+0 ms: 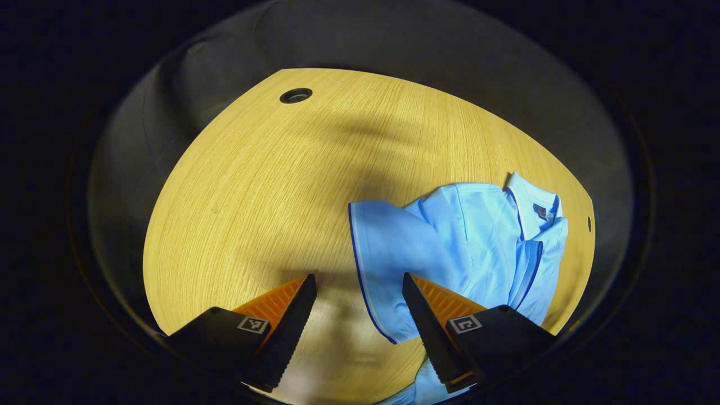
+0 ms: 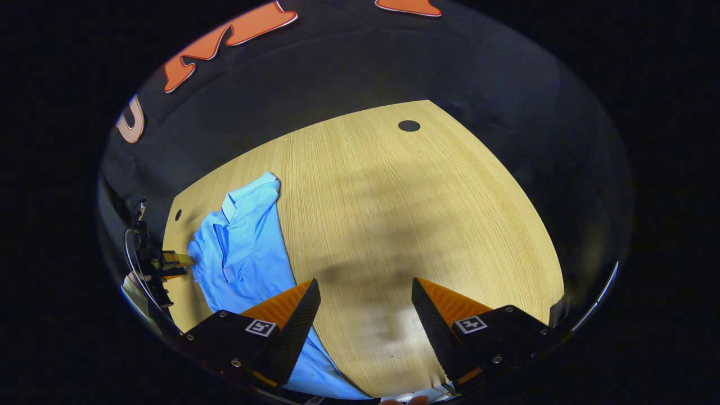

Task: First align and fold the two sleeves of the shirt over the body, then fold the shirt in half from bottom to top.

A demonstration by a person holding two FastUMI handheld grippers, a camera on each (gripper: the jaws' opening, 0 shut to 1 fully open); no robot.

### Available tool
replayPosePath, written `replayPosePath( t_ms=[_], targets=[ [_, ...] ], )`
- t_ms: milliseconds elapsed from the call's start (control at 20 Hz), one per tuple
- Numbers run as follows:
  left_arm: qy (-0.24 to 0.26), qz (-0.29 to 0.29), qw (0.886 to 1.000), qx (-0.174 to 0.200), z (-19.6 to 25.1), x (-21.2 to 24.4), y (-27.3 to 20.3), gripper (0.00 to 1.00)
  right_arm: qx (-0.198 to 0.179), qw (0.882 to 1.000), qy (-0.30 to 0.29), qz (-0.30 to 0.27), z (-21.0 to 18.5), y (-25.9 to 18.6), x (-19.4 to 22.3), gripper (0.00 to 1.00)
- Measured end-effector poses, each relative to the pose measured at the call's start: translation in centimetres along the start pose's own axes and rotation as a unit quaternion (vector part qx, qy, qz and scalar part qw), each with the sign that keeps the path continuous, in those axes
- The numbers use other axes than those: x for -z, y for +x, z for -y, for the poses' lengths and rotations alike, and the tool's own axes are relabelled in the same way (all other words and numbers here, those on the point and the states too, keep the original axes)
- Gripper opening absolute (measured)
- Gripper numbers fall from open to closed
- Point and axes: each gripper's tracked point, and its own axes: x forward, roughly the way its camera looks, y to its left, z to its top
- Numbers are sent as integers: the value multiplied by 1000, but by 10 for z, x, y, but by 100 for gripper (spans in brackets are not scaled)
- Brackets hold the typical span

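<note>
Pale wooden table (image 1: 253,185) with a round hole (image 1: 296,95), dark cloth wall (image 2: 349,73) behind. Light blue shirt (image 1: 478,242) lying rumpled on the table, collar (image 1: 534,205) at the far right. Left gripper (image 1: 360,315) spread wide, holding nothing, above the shirt's near left edge. Right gripper (image 2: 365,320) likewise wide open and unladen over bare wood, shirt (image 2: 242,253) to its left.
</note>
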Motion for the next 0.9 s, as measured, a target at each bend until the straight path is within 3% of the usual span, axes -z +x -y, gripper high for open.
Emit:
replayPosePath(
  t_ms=[150, 350, 600, 650, 700, 900],
  targets=[
    [10, 3, 1000, -13, -2, 1, 2, 100, 6, 1000, -1, 10, 5, -4, -3, 99],
    [20, 19, 999, -20, -2, -4, 0, 89, 10, 1000, 2, 28, 5, -9, -5, 99],
    [24, 31, 999, -14, 1, -9, 0, 17, 11, 999, 8, 30, 8, -10, -2, 99],
    [24, 29, 999, -18, 2, -7, 5, 18, 12, 999, 8, 30, 9, -11, 0, 99],
    [30, 37, 999, -20, 3, -9, 4, 6, 13, 999, 9, 29, 9, -11, 2, 99],
    [39, 43, 998, -7, 15, -9, -4, 6, 11, 999, 4, 33, 7, -12, 4, 99]
  ],
)
